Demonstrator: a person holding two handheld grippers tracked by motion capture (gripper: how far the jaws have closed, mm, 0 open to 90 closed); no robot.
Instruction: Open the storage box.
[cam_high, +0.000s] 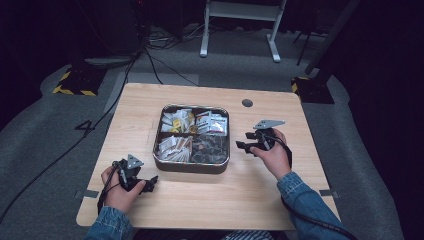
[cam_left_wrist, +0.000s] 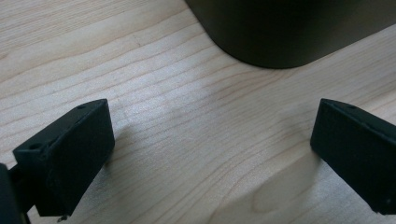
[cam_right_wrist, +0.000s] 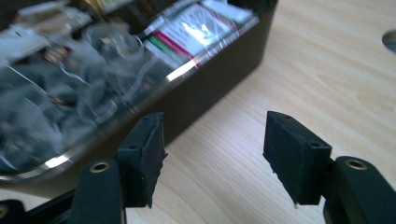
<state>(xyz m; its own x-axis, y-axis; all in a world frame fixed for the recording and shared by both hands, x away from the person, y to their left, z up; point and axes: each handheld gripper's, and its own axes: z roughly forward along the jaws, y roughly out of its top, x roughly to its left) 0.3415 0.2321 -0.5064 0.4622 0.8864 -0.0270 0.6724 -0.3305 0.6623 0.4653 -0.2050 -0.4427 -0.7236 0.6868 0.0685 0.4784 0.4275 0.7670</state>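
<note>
Denim-sleeved forearms reach onto a wooden table (cam_high: 210, 200), each hand holding a gripper. At the tin's near-left corner, the left gripper (cam_left_wrist: 210, 154) rests with jaws spread wide over bare wood. Beside the tin's right wall, the right gripper (cam_right_wrist: 212, 158) is parted and empty. Between them sits a four-compartment tin (cam_high: 192, 167) of what look like wrapped packets.

**Wood, tin and matt black plastic**

The table (cam_high: 210, 195) is pale, smooth wood with visible grain. The tray (cam_high: 191, 166) has dark matt walls and a shiny metal rim, holding glossy wrapped packets (cam_right_wrist: 196, 28). The gripper jaws look like matt black plastic. The sleeves (cam_high: 305, 197) are denim.
</note>
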